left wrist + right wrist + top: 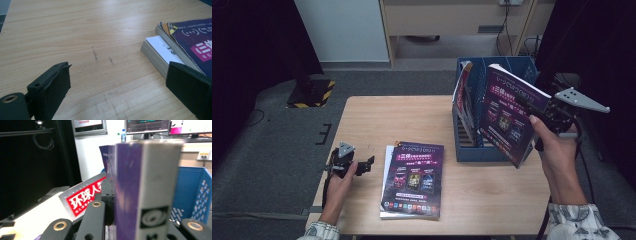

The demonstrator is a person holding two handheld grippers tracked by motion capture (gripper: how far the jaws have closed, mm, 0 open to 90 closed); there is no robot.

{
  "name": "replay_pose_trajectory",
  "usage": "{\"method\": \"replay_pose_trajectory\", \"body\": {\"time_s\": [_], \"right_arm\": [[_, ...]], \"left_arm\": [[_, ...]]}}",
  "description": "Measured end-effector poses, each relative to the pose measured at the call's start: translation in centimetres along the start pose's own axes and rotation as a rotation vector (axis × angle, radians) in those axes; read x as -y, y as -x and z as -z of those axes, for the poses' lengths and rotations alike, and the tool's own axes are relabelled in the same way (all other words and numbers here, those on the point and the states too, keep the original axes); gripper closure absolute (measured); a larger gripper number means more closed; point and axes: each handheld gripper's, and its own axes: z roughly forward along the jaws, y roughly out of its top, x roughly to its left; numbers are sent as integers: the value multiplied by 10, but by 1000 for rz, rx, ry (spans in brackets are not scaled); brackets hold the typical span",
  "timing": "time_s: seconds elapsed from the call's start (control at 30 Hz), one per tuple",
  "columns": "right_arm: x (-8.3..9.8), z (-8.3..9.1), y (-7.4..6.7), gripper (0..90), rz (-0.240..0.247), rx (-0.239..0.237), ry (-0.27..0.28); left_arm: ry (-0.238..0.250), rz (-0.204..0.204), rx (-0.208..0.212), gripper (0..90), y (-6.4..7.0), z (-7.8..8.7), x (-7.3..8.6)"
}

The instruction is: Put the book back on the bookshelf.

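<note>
Now stack by blue bin.

The purple book is a thick paperback with a dark purple cover bearing white and pink Chinese lettering and a row of small pictures. It is off the table, held upright and tilted, its cover turned toward the table's middle, at the open top of the blue file box on the table's right side. In the right gripper view its white spine faces the camera, carrying a round dark emblem low down, with the purple cover to its left. The box is a blue, perforated plastic holder; another book already stands in it, leaning just beside the held one.
</note>
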Motion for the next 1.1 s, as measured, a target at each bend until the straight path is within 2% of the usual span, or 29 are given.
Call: {"method": "replay_pose_trajectory", "body": {"time_s": [0.43,0.77,1.1], "right_arm": [[-4,-20,9,824,13,96,-11],[-1,-44,16,823,20,166,-22],[4,-66,18,823,16,189,-28]], "left_arm": [[-1,-8,1,53,1,-1,0],[-9,-13,4,52,2,-1,0],[-5,-3,9,53,2,-2,2]]}}
